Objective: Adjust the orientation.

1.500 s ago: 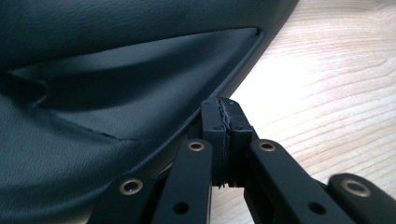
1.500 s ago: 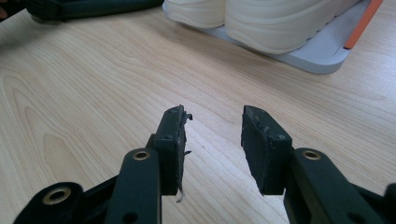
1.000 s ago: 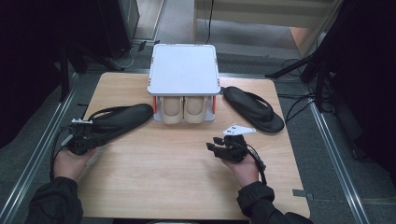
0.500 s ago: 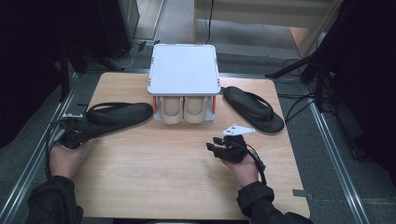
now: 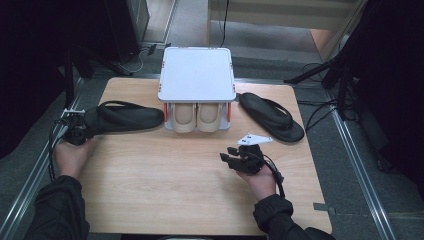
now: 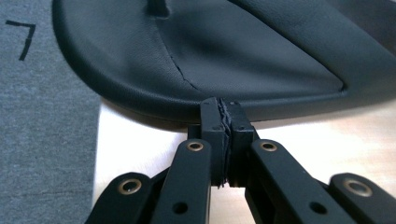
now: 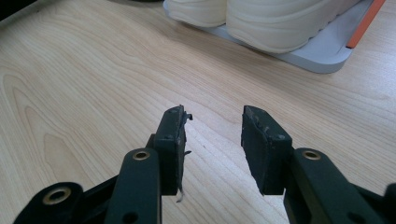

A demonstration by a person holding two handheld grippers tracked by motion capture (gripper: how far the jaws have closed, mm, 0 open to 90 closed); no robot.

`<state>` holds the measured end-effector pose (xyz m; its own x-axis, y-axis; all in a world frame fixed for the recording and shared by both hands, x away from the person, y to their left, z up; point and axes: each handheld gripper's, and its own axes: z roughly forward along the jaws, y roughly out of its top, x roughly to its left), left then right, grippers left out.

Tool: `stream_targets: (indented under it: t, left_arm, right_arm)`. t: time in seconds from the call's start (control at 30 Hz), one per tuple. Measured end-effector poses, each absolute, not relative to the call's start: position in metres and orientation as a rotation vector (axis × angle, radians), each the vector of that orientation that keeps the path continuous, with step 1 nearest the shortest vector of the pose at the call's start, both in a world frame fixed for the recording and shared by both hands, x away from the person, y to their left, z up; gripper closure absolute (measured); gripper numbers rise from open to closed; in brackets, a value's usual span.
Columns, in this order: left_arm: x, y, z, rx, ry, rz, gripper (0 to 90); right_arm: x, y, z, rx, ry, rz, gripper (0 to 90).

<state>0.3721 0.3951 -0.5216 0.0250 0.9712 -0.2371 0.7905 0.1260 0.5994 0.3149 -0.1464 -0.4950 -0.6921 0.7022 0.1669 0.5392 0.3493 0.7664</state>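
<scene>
Leftward went the left tool (image 5: 80, 131), clamping the black sandal (image 5: 122, 117); right tool (image 5: 235, 156) released.

so the count: two black rubber flip-flop sandals, one (image 5: 122, 118) on the left, one (image 5: 270, 116) on the right. two cream-coloured sneakers (image 5: 184, 116) (image 5: 209, 116) side by side under one white square plastic rack (image 5: 197, 75). one light wooden table (image 5: 170, 185). two black two-jaw tools, left (image 5: 75, 131) and right (image 5: 237, 157).
</scene>
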Motion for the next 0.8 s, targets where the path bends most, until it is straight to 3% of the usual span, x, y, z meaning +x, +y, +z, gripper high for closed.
stream_targets:
  t: [0.3,0.67,0.73,0.8]
  left_arm:
    - [0.391,0.398,-0.519,1.668,1.802,0.377,85.8]
    - [0.392,0.371,-0.492,1.622,1.738,0.373,34.7]
    - [0.394,0.363,-0.489,1.639,1.735,0.413,28.8]
    - [0.398,0.354,-0.489,1.664,1.728,0.401,29.2]
  right_arm:
    - [0.314,-0.146,-0.496,1.128,2.421,1.248,60.3]
    - [0.312,-0.149,-0.495,1.134,2.409,1.248,60.3]
    - [0.312,-0.150,-0.495,1.133,2.403,1.248,60.3]
    - [0.311,-0.151,-0.495,1.139,2.402,1.248,60.3]
